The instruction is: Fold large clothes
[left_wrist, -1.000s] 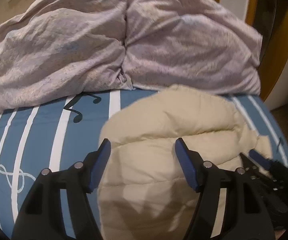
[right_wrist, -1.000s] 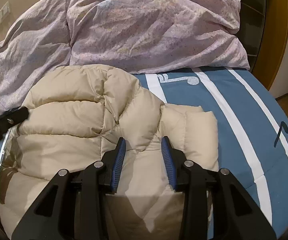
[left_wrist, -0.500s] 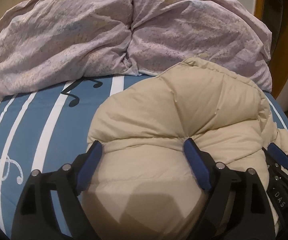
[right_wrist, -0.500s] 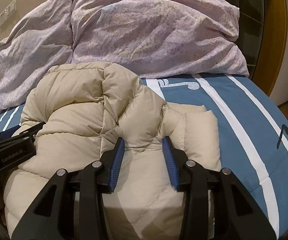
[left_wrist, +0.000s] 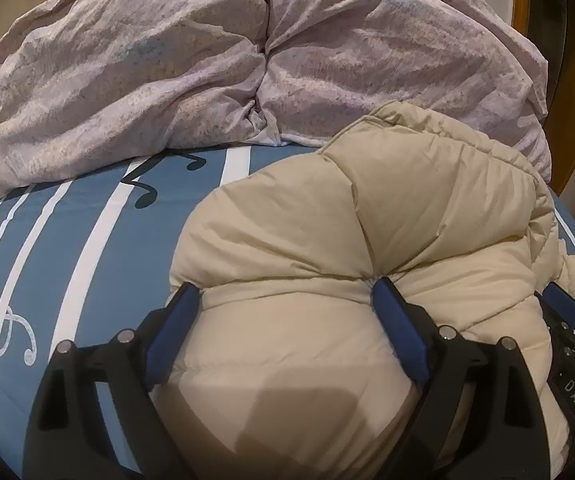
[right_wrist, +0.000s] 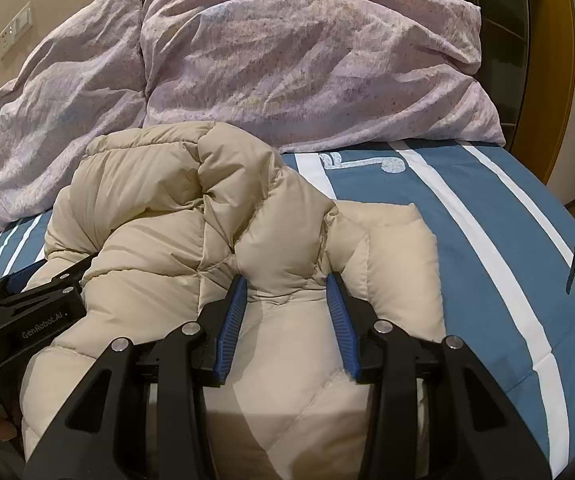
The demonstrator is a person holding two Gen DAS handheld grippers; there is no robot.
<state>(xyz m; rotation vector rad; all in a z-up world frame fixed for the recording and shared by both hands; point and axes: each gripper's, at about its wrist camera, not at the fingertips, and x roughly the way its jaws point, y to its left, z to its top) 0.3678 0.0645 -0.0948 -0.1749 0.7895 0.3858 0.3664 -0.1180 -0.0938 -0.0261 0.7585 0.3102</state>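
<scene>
— Two grippers, one jacket. Where does the beige puffer jacket (right_wrist: 215,240) sit?

— Bunched in a thick mound on the blue striped bedsheet (right_wrist: 499,216), just in front of the pale lilac duvet (right_wrist: 287,60); the mound's far edge touches the duvet's lower hem.

— And the left gripper (left_wrist: 287,304)?

— Its jaws have just been opening and stand wide apart, straddling a puffy fold at the jacket's near left edge. The outer finger sits at the very border where fabric meets sheet; the inner finger nestles in a quilted seam.

— The right gripper (right_wrist: 285,284)?

— Jaws partly apart, on either side of a narrower ridge at the jacket's near right. Whether the pads actually pinch it — I cannot tell.

— Open room?

— Bare sheet lies to the left of the jacket and, more broadly, to its right, out to the bed's edge. Beyond the jacket the duvet fills the width.
</scene>
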